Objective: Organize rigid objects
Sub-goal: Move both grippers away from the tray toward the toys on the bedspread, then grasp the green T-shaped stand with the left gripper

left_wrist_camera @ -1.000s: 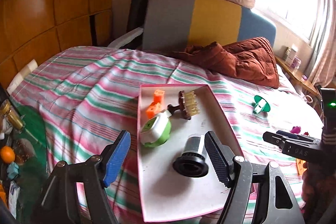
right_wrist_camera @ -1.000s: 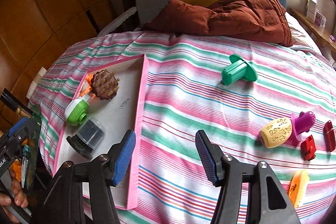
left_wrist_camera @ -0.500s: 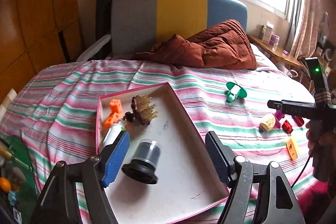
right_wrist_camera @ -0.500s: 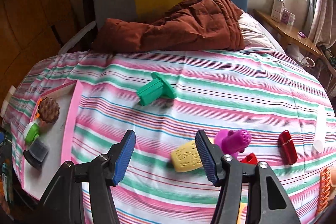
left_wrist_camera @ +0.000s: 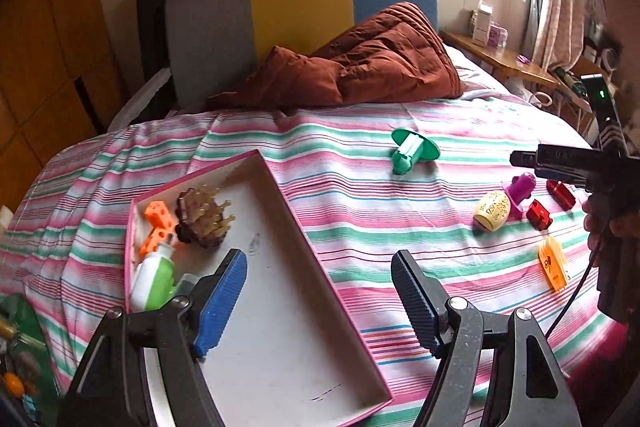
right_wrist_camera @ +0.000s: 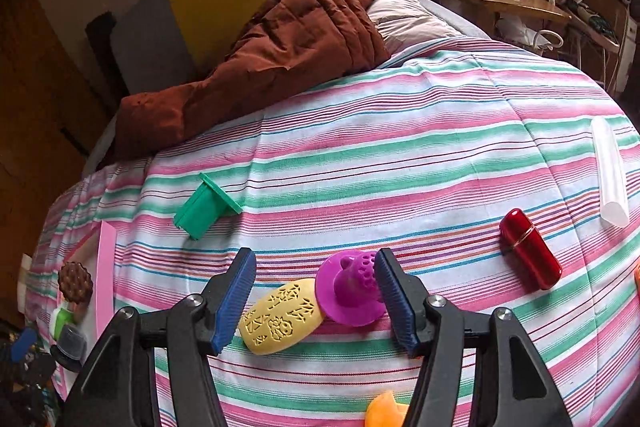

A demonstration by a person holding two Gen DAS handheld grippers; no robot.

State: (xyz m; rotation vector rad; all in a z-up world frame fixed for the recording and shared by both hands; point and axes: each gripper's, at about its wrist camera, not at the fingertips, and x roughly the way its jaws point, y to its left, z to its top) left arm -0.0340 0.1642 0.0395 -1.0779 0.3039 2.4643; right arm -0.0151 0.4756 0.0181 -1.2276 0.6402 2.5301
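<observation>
On the striped bed (right_wrist_camera: 400, 115), the right claw (right_wrist_camera: 316, 301) has swung away from the pink-rimmed tray (left_wrist_camera: 280, 307) and now hangs over the loose cluster of toys; its jaws have just been opening a little and stand apart, bracketing the yellow stamp (right_wrist_camera: 280, 321) and the purple stamp (right_wrist_camera: 350, 291), with no pad clearly pressing on either. The left claw (left_wrist_camera: 320, 295) has drifted too: a second ago it straddled a dark cap in the tray, now it hovers open and empty over the tray's near right rim. To me that reads as one item delivered and the next pick being lined up. The tray already carries orange blocks (left_wrist_camera: 158, 227), a brown spiky brush (left_wrist_camera: 204, 215) and a green-and-white bottle (left_wrist_camera: 154, 285), crowded at its far left end, so most of its floor is free. Still out on the bed lie the green piece (right_wrist_camera: 206, 207), a red capsule (right_wrist_camera: 528, 247), and a clear tube (right_wrist_camera: 610, 175) close to the bed's right edge. The two stamps touch, so closing on one may nudge the other.
</observation>
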